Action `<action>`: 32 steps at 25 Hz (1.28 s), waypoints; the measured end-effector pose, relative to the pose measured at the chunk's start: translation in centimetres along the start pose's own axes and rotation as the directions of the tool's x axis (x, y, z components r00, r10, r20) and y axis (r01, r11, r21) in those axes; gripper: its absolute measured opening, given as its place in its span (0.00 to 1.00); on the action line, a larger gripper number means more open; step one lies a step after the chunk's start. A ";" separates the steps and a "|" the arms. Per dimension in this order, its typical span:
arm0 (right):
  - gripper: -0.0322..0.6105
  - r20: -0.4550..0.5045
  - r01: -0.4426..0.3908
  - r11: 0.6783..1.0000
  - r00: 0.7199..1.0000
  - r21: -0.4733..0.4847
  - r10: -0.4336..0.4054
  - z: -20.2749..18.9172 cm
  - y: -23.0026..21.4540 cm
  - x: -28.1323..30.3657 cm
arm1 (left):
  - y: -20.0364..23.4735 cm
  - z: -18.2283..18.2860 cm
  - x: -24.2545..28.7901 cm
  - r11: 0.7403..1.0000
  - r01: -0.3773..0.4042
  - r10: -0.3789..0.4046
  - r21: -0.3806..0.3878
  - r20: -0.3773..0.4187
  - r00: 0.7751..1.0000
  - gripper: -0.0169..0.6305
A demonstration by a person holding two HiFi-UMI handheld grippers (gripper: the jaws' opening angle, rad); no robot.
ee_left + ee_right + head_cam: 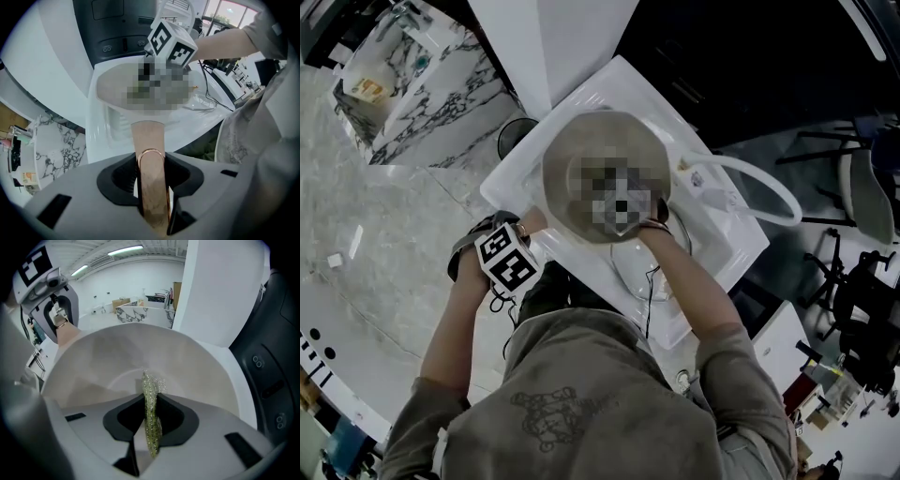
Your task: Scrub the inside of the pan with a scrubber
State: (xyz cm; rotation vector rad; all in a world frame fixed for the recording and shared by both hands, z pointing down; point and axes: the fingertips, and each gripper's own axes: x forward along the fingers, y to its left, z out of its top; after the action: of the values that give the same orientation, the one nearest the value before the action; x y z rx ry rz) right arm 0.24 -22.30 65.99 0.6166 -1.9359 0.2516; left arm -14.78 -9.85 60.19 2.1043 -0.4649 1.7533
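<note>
Head view looks down on you leaning over the white sink (517,187), with the pan (581,141) raised above it, tilted toward your left side. Your left tongs (152,180) are clamped on the pan's copper-coloured handle (147,136), which runs straight out between the jaws toward the bowl. Your right tongs (150,427) are clamped on the scrubber (149,392) (a thin, glittery yellow-green pad, pinched edge-on). Its tip pokes out past the jaws over the pan's pale inside. Right gripper view shows the pan's wall curving around those tongs on every side, so they sit inside the rim. Whether the scrubber touches the bottom, you cannot tell.
</note>
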 end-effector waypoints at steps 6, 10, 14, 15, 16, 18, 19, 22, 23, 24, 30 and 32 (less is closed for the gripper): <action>0.17 -0.033 -0.222 0.975 0.974 0.014 0.222 -1.0 4.5 -2.0 | 0.0 0.0 0.0 1.000 -0.002 0.002 0.003 0.000 1.000 0.27; 0.17 -0.055 -0.390 0.921 0.919 0.027 0.390 -1.6 8.3 -3.5 | -0.1 0.0 -0.1 1.000 -0.002 0.002 0.005 -0.006 1.000 0.27; 0.17 -0.006 -0.505 0.856 0.861 0.111 0.509 -1.6 10.5 -4.7 | 0.0 0.0 -0.1 1.000 -0.005 0.005 0.005 -0.005 1.000 0.27; 0.17 0.014 -0.531 0.835 0.845 0.142 0.535 -1.4 10.8 -5.1 | 0.0 0.0 -0.1 1.000 -0.006 0.006 0.005 -0.005 1.000 0.27; 0.17 0.034 -0.560 0.811 0.826 0.171 0.563 -1.2 11.1 -5.6 | 0.0 0.0 0.0 1.000 -0.007 0.007 0.006 -0.005 1.000 0.27; 0.17 0.069 -0.618 0.758 0.783 0.207 0.619 -0.6 11.5 -6.9 | 0.0 0.0 -0.1 1.000 -0.009 0.009 0.005 -0.006 1.000 0.27; 0.17 0.088 -0.639 0.740 0.766 0.210 0.637 -0.2 11.5 -7.6 | 0.0 0.0 -0.1 1.000 -0.010 0.010 0.005 -0.006 1.000 0.27; 0.16 0.188 -0.613 0.773 0.789 0.164 0.585 2.2 9.7 -9.3 | -0.1 0.0 -0.1 1.000 -0.010 0.010 0.004 -0.006 1.000 0.27; 0.16 0.226 -0.552 0.825 0.825 0.125 0.517 3.3 8.3 -9.7 | -0.1 0.0 -0.2 1.000 -0.010 0.010 0.005 -0.006 1.000 0.27; 0.16 0.253 -0.454 0.888 0.869 0.070 0.425 4.4 6.7 -9.8 | -0.1 0.0 -0.2 1.000 -0.010 0.010 0.005 -0.006 1.000 0.27; 0.17 0.262 0.290 0.844 0.947 -0.451 -0.186 8.1 -1.7 -7.7 | 0.0 0.1 -0.2 1.000 -0.011 0.011 0.004 -0.005 1.000 0.27; 0.17 0.248 0.365 0.753 0.930 -0.547 -0.270 8.1 -2.7 -6.0 | -0.1 0.1 -0.2 1.000 -0.009 0.009 0.004 -0.003 1.000 0.27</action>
State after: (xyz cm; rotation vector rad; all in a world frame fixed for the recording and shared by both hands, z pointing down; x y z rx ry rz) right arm -2.76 -26.23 56.82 0.5411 -1.8747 -0.6198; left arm -14.65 -9.85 59.99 2.1046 -0.4713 1.7636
